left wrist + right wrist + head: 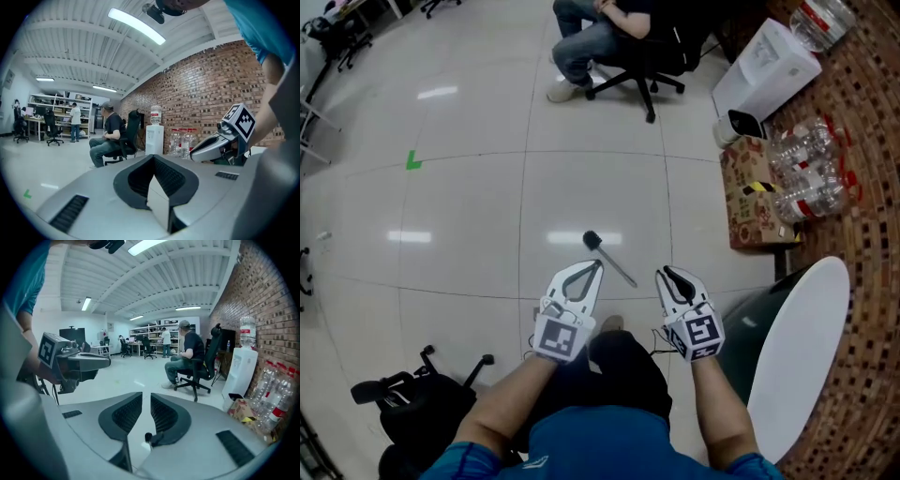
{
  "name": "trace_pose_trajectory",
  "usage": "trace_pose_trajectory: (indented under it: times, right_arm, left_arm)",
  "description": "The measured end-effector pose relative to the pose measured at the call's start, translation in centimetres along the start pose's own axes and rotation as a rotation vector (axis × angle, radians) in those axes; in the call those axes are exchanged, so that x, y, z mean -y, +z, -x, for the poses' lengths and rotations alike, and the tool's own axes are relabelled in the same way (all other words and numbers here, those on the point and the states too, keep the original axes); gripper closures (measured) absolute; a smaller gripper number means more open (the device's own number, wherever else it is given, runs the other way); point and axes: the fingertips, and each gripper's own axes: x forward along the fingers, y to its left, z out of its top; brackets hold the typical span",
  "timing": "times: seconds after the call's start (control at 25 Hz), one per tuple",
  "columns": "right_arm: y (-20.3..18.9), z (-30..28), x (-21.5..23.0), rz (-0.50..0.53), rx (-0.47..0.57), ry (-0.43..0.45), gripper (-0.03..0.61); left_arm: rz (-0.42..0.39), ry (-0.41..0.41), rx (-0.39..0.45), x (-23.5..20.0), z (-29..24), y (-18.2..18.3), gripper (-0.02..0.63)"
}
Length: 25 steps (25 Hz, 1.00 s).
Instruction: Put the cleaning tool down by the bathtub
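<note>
The cleaning tool (609,259), a thin grey handle with a small black head, lies flat on the pale floor just ahead of both grippers. In the right gripper view its black head (148,437) shows low down in the gap between the jaws. My right gripper (666,274) (146,397) is open by a narrow gap, with nothing pressed between its pads. My left gripper (598,265) (153,158) is shut and empty, hovering near the tool's handle. The bathtub (811,347), white-rimmed with a dark inside, stands to my right.
A person sits on an office chair (623,42) at the far side. By the brick wall stand a water dispenser (764,70), a cardboard box (755,192) and several water bottles (806,173). A black wheeled object (412,403) sits at the lower left.
</note>
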Motion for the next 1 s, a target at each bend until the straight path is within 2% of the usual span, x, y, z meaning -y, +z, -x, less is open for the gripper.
trace_pose_trajectory:
  times: [0.2, 0.48, 0.64, 0.8, 1.0]
  right_arm:
    - [-8.4, -7.6, -0.2, 0.015, -0.067, 0.086, 0.479]
    - [-19.1, -17.7, 0.4, 0.037, -0.12, 0.144, 0.465]
    - [-25.3, -21.4, 0.9, 0.048, -0.158, 0.171, 0.462]
    - [-32.5, -25.5, 1.1, 0.079, -0.23, 0.208, 0.462]
    - [-40.8, -30.6, 0.6, 0.096, -0.298, 0.259, 0.453]
  left_arm:
    - [0.044, 0.029, -0.06, -1.4, -2.1, -10.0, 0.614]
    - [0.018, 0.032, -0.089, -4.7, -7.0, -21.5, 0.614]
    - [-0.011, 0.015, -0.09, -5.6, -9.8, -26.8, 0.614]
    - [-0.045, -0.006, -0.133, -6.3, -13.1, -32.5, 0.614]
    - [-0.077, -0.071, -0.175, -6.2, -16.1, -40.1, 0.614]
